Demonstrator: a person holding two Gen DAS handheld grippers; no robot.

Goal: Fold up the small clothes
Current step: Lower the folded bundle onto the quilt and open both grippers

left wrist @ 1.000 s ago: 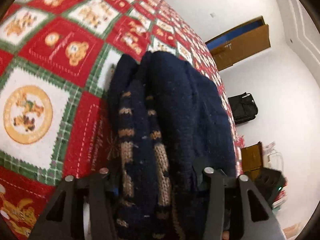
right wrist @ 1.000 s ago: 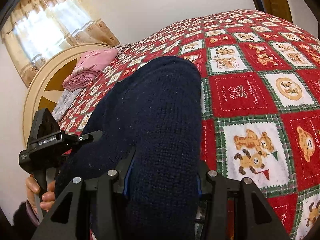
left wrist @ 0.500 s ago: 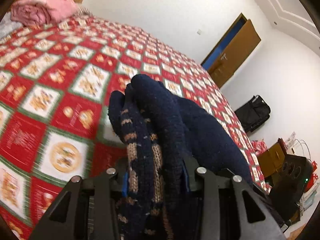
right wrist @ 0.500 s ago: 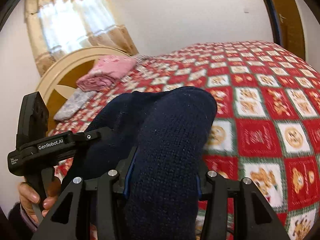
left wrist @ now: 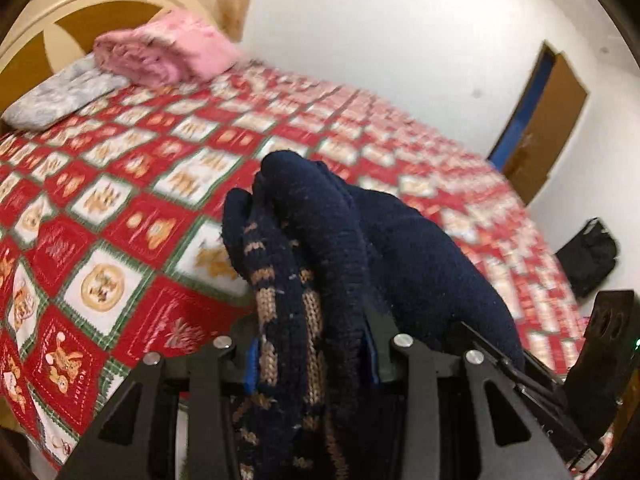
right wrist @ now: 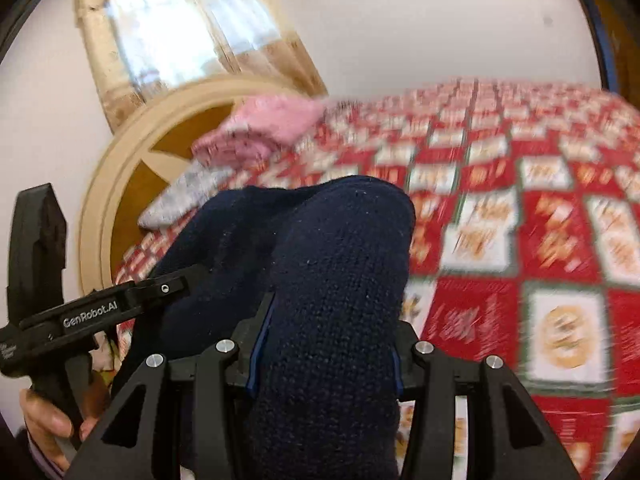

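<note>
A folded navy knit sweater (left wrist: 320, 264) with tan patterned bands is held up off the red patchwork bed quilt (left wrist: 120, 216). My left gripper (left wrist: 310, 360) is shut on one end of the bundle, its thick layers pinched between the blue pads. My right gripper (right wrist: 324, 364) is shut on the other end of the navy sweater (right wrist: 332, 264), which fills the space between its fingers. In the right wrist view the left gripper (right wrist: 120, 304) shows at the left, gripped by a hand (right wrist: 44, 420). The fingertips of both grippers are hidden by the knit.
A folded pink blanket (left wrist: 160, 52) and a grey pillow (left wrist: 60, 96) lie at the bed's head, against a round cream headboard (right wrist: 132, 168). A curtained window (right wrist: 180, 40) is behind. A brown door (left wrist: 544, 120) and a black bag (left wrist: 588, 256) stand past the bed's far side.
Both grippers have lifted the sweater off the quilt and swung with it toward the head of the bed; the pink blanket and headboard have come into the left wrist view.
</note>
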